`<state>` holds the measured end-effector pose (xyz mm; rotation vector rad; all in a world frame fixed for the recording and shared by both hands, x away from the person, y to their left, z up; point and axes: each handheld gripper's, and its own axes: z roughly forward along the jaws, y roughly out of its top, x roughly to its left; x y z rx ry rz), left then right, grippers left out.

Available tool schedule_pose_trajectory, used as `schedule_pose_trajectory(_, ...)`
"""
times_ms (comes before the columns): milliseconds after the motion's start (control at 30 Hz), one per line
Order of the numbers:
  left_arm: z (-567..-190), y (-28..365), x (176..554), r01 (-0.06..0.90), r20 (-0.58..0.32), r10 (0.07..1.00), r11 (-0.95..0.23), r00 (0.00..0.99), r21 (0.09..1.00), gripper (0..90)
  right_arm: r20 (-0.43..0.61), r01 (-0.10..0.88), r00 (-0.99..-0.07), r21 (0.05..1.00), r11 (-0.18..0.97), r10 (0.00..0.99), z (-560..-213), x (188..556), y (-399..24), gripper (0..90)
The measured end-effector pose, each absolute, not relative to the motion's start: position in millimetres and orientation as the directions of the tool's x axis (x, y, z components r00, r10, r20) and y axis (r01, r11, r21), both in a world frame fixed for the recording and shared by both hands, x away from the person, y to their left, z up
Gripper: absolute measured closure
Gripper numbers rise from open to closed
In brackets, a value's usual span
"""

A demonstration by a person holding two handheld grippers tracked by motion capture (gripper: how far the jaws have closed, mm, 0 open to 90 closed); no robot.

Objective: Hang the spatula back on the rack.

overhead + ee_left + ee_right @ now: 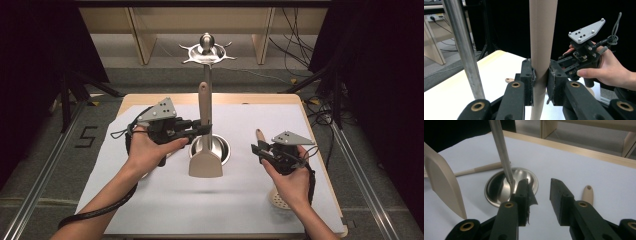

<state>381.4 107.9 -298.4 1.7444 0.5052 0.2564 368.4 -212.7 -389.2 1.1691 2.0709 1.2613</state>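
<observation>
— Spatula [205,150] first: where is it, and who has it?

— Hanging upright above the tabletop [165,205], blade down, just in front of the steel stand's round base [224,150]; the left gripper [204,128] has its fingers [527,80] clenched on the handle, pads pressing both sides in the left gripper view.

— And the other one?

— The right gripper [257,151] stands near the base on its right side, fingers [560,195] released, nothing between them; a second utensil [275,192] lies on the tabletop beneath that hand, its holed handle tip [588,192] just past the jaws.

— What could go wrong?

— I'd judge the grip sits low on a long handle; any tilt of the wrist would swing the top into the pole [206,85], which stands just behind it; a knock there could twist the handle in the pads or rock the stand; the hook ring [206,52] at the top has thin prongs, easy to miss or snag.

— Room to move?

— Plenty in front and to the left, where the white sheet lies bare; behind is tight against the pole; right is crowded by the empty gripper, so a sideways sweep risks a clash; the tabletop's right edge is near that hand, and the lying utensil could be nudged toward it.
</observation>
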Motion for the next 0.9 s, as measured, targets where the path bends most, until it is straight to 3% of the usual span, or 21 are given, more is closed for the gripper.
schedule_pose_trajectory(67,-296.9,107.0,381.8,0.203,-0.104,0.471,-0.165,0.876,0.965,76.2,0.103,0.463,-0.537,0.865,0.191,0.837,-389.6,367.5,-210.0,69.3)
schedule_pose_trajectory(233,-293.0,104.4,383.3,0.212,-0.11,0.479,-0.165,0.871,0.963,76.2,0.066,0.449,-0.549,0.864,0.227,0.833,-388.9,369.3,-210.4,69.3)
schedule_pose_trajectory(267,-291.9,103.6,383.4,0.214,-0.11,0.482,-0.166,0.869,0.963,76.2,0.098,0.476,-0.528,0.857,0.198,0.843,-388.6,367.3,-207.5,69.3)
schedule_pose_trajectory(333,-289.0,101.9,383.6,0.218,-0.111,0.489,-0.168,0.865,0.961,76.2,0.06,0.434,-0.559,0.871,0.23,0.827,-388.9,370.8,-207.8,69.3)
schedule_pose_trajectory(900,-274.5,90.5,391.5,0.244,-0.13,0.51,-0.163,0.85,0.956,76.2,0.084,0.462,-0.54,0.861,0.212,0.838,-385.2,366.8,-206.8,69.4)
